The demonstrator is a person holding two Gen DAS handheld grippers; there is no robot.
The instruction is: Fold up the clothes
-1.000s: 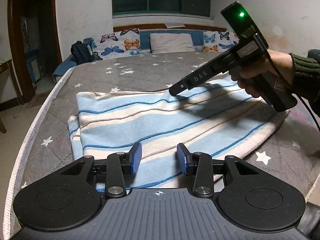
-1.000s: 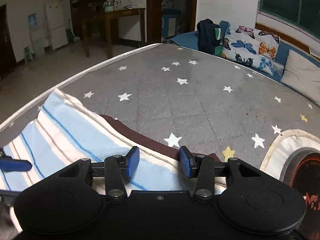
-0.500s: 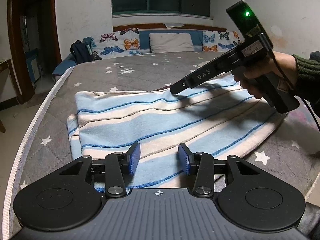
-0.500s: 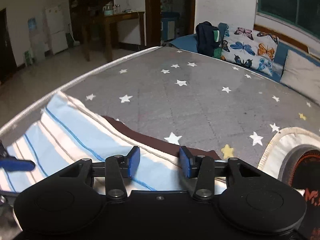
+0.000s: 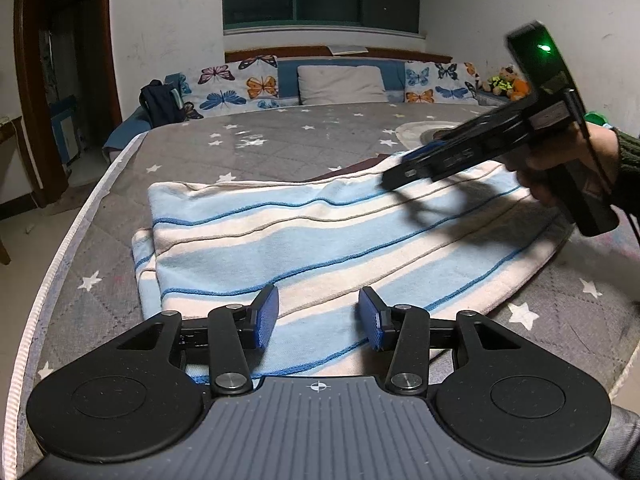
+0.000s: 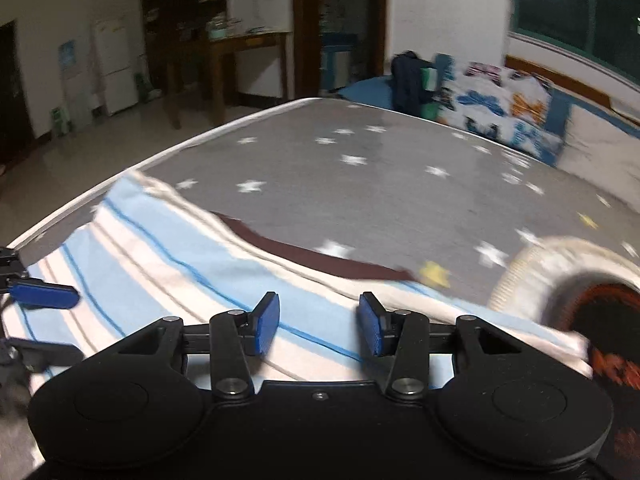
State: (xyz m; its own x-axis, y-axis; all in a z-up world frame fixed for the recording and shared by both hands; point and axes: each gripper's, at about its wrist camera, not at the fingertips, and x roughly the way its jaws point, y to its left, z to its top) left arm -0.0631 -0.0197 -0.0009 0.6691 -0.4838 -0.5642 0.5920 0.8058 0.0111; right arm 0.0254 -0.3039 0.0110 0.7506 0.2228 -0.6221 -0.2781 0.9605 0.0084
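Left wrist view. Item: striped garment (image 5: 320,236), pale blue, cream and thin dark-blue bands, lying flat in at least 2 layers on the star-print bed (image 5: 280,144). Left gripper (image 5: 318,318): fingers spread, empty, hovering over the near hem. Right gripper (image 5: 404,170): held above the far edge of the garment; whether it is spread cannot be told from this view. Handling, as judged: soft knit, light, limp, no stiffness; it will sag and drag on the quilted cover if lifted by 1 point. Best hold: near hem or near corner, pinching all layers together.

Right wrist view (blurred). Same garment (image 6: 168,264) under the right gripper (image 6: 318,328), fingers spread, nothing between them. A dark brown cloth (image 6: 304,256) shows just beyond the far edge. A second garment (image 6: 560,276), cream-trimmed, lies at right, touching the striped one.
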